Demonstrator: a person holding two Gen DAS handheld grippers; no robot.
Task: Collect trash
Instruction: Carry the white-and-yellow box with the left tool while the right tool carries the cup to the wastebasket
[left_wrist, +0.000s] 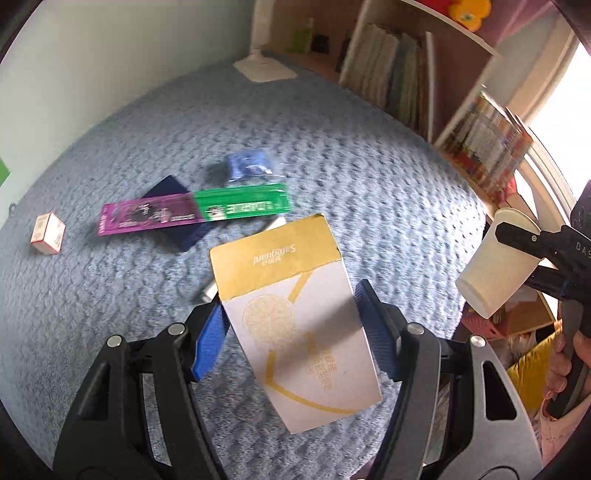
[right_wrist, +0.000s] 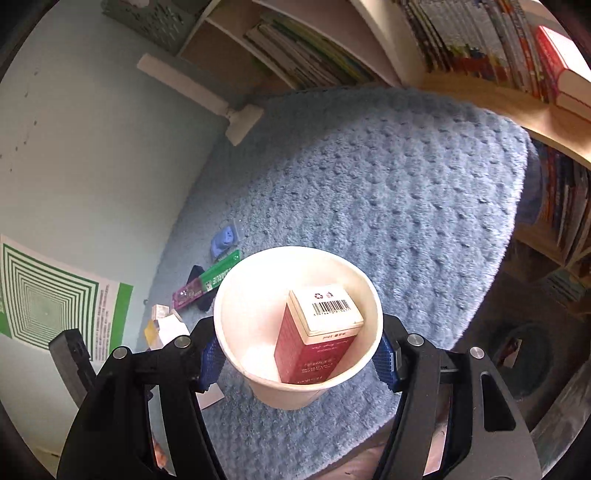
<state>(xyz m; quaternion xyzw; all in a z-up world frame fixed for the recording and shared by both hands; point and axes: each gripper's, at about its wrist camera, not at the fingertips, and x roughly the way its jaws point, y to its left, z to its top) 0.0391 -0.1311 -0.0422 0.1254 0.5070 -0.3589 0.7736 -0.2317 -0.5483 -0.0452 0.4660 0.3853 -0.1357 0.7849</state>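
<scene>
My left gripper is shut on a yellow and white Safeguard soap box and holds it tilted above the blue fleece blanket. My right gripper is shut on a white paper cup, and a red box with a white barcode end stands inside it. The left wrist view shows that cup at the right edge, gripped by the right gripper in a person's hand. On the blanket lie a purple carton, a green carton, a blue packet and a small red and white box.
A dark blue flat item lies under the cartons, with a metallic tube beside the soap box. Bookshelves full of books border the blanket at the back and right. A white lamp base stands at the far edge. A wall bears a green poster.
</scene>
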